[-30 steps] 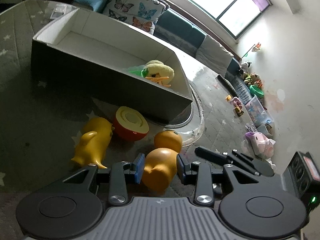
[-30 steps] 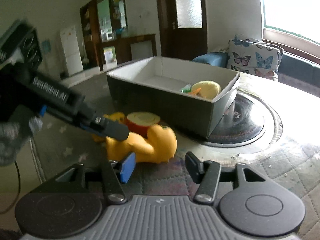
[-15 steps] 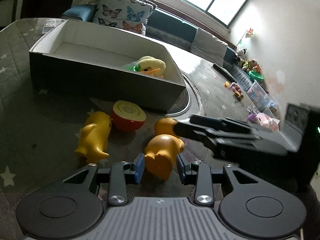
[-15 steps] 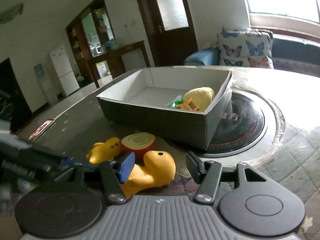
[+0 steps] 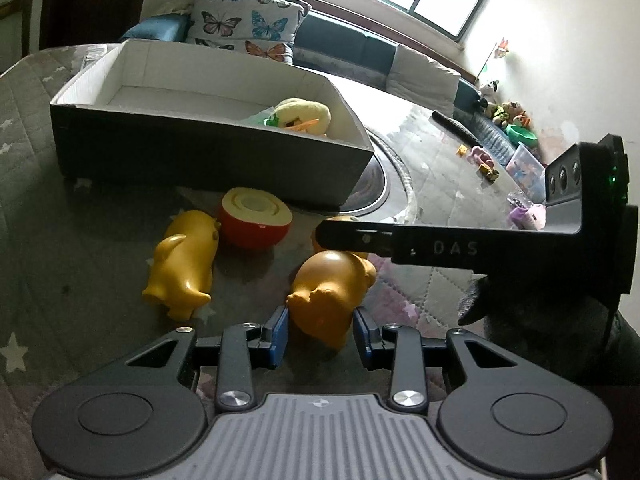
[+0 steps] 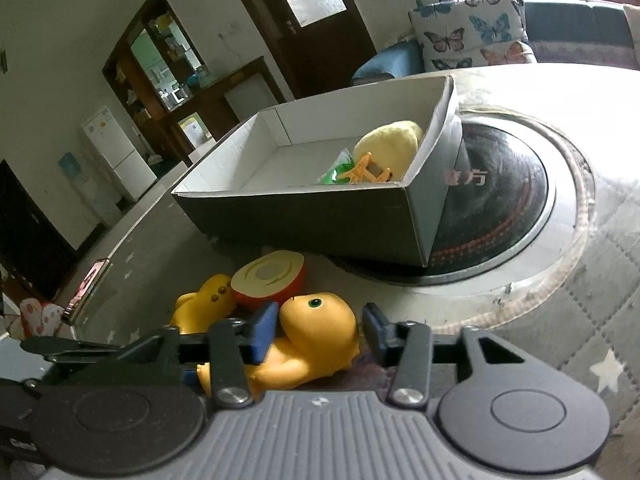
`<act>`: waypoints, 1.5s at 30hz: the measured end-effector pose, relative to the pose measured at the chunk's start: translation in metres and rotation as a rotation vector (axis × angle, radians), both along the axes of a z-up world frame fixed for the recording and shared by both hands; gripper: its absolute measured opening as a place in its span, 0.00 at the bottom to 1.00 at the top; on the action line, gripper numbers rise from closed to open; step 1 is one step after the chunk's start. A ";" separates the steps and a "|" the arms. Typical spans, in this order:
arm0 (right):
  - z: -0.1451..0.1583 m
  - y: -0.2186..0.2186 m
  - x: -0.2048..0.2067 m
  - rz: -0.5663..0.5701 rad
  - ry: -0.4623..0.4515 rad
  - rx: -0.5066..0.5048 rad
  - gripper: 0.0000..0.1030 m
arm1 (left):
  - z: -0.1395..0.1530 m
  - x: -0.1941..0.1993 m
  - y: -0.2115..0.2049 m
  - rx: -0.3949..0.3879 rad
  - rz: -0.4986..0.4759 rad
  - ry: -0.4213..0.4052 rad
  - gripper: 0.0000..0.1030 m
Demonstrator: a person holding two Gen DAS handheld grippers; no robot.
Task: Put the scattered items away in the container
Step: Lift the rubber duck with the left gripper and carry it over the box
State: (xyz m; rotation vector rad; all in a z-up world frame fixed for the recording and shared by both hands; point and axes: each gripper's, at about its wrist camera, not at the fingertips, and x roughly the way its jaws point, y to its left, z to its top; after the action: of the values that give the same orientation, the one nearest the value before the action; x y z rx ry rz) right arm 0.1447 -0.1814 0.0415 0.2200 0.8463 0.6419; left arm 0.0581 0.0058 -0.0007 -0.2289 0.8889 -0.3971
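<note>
An orange rubber duck toy [image 5: 332, 292] lies on the table between the jaws of my left gripper [image 5: 320, 334], which is open around its rear end. My right gripper [image 6: 318, 330] is open around the same duck's head [image 6: 320, 324]; its finger shows in the left wrist view [image 5: 360, 238]. A yellow pig toy [image 5: 184, 264] and a red half-apple toy [image 5: 254, 220] lie to the left. The open grey box [image 5: 208, 160] stands behind and holds a yellow plush [image 5: 304, 114] and green and orange bits.
A round black hotplate [image 6: 504, 196] is set in the table under the box's right end. An orange ball [image 5: 340, 220] lies partly hidden behind the right gripper's finger. A phone [image 6: 86, 286] lies at the table's left edge.
My right gripper has swung in over the duck's head from the right. My left gripper has drawn back a little and its jaws stand wider around the duck.
</note>
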 end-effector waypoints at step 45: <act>0.053 0.056 0.161 -0.048 -0.050 0.056 0.42 | 0.049 0.151 0.051 -0.067 0.058 -0.032 0.41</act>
State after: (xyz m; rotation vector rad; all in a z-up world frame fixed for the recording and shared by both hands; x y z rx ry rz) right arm 0.3062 -0.1253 0.0949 0.2729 0.7733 0.6247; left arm 0.2093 0.0563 0.0480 -0.3083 0.8367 -0.3757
